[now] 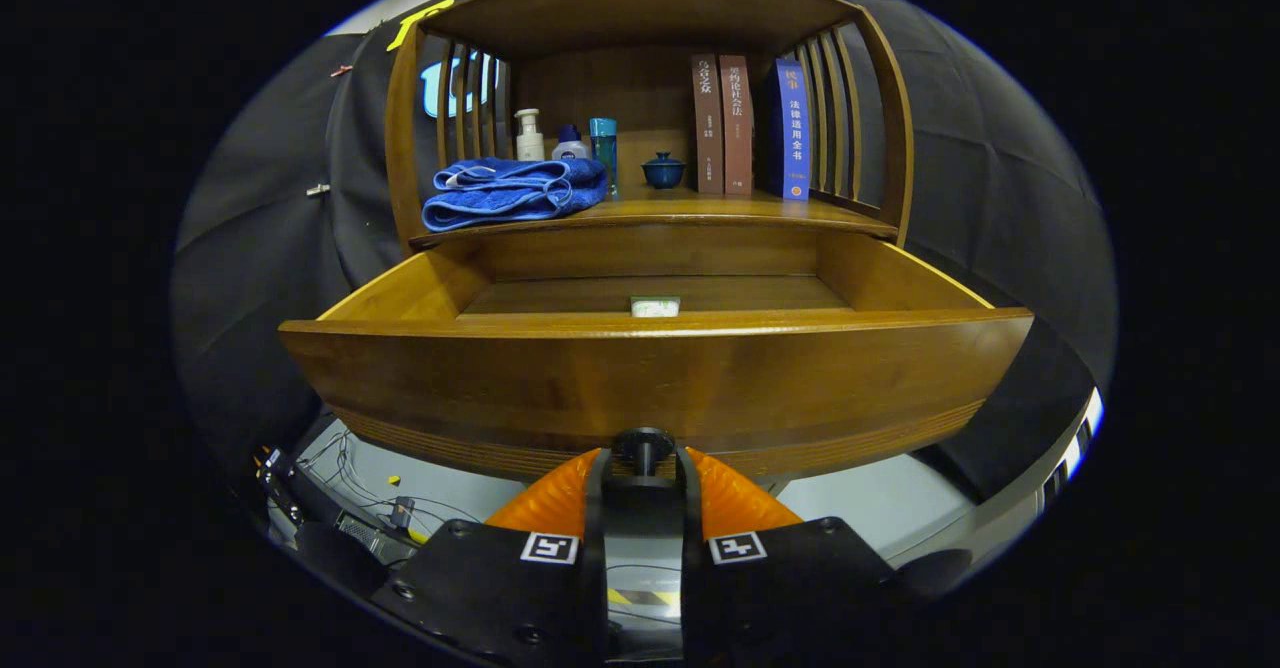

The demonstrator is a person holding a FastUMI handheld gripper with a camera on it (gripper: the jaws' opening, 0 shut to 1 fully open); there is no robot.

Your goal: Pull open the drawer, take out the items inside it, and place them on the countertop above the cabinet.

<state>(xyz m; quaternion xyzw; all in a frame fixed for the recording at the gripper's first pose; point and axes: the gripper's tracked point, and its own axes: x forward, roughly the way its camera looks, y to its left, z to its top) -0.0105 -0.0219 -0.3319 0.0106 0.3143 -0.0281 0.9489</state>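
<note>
Centrally, the wooden cabinet rises beyond the fingers, with its drawer pulled well out toward the camera; the drawer serves as landmark for what follows. The drawer's curved front panel spans the width ahead of the gripper, its top edge level and unobstructed, and its two side walls slope back to the cabinet body, leaving the cavity open from above. Directly above the drawer lies the countertop, a shelf roofed by an arched top and closed at each side by slatted rails; its front lip is free between the towel and the books. On the countertop, above the drawer's left half, a folded blue towel overhangs the front edge slightly; above the drawer's right half stand three upright books, touching one another. Behind the towel stand three small bottles, and between bottles and books sits a small dark lidded cup, apart from both. Inside the drawer, on its floor just behind the middle of the front panel, rests a small white-and-green item, partly hidden by the panel's top edge. Below the front panel, at its centre, the gripper has its jaws clenched on the dark drawer knob.
</note>
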